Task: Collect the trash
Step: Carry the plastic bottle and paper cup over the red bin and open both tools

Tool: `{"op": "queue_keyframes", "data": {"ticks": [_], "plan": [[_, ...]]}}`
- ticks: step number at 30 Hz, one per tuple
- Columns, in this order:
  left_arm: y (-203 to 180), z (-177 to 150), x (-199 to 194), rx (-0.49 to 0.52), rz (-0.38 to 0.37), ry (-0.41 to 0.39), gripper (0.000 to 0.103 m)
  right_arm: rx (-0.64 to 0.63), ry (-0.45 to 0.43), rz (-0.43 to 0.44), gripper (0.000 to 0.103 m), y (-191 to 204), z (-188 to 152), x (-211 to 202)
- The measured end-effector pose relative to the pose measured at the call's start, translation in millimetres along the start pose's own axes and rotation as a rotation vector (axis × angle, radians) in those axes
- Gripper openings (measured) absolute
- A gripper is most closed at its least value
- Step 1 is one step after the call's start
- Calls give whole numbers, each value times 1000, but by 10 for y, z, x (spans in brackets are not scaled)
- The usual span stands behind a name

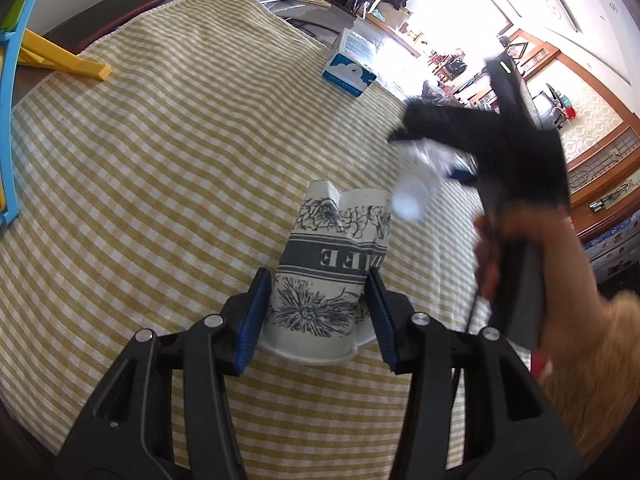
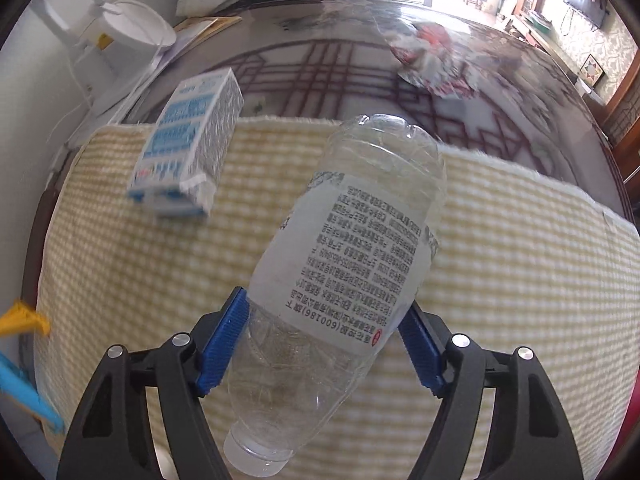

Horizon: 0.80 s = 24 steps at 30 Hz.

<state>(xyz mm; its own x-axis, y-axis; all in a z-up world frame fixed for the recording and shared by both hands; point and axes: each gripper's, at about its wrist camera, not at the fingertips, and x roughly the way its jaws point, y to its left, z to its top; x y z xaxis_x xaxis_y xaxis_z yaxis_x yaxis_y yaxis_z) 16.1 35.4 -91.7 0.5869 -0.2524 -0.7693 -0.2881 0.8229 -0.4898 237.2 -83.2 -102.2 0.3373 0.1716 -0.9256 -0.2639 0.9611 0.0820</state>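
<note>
My left gripper is shut on a crushed white paper cup with black flower print, held over the yellow checked cloth. My right gripper is shut on a clear plastic bottle with a white label, cap end pointing toward the camera. In the left wrist view the right gripper appears blurred at the right, holding the bottle above the cloth. A blue and white milk carton lies on the cloth at the left; it also shows in the left wrist view.
A crumpled red and white wrapper lies on the glass table top beyond the cloth. A white lamp base stands at the far left. A yellow and blue plastic frame sits at the cloth's left edge.
</note>
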Motion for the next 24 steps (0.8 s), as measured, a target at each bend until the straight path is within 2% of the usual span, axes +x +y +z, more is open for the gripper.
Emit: {"op": "queue_keyframes", "data": {"ticks": [6, 10, 12, 15, 21, 24], "plan": [[-49, -6, 40, 9, 14, -3, 46, 25, 26, 71, 71, -270, -636, -385], [-83, -9, 63, 24, 27, -8, 46, -39, 17, 42, 71, -232, -924, -605], [-88, -6, 71, 28, 29, -9, 46, -53, 14, 35, 71, -211, -1017, -648], [-85, 3, 82, 30, 29, -10, 46, -15, 4, 77, 71, -221, -1089, -708], [-89, -1, 85, 42, 34, -14, 46, -13, -76, 87, 71, -142, -1245, -945], [-96, -12, 82, 50, 38, -16, 46, 33, -121, 76, 71, -183, -1359, -1051]]}}
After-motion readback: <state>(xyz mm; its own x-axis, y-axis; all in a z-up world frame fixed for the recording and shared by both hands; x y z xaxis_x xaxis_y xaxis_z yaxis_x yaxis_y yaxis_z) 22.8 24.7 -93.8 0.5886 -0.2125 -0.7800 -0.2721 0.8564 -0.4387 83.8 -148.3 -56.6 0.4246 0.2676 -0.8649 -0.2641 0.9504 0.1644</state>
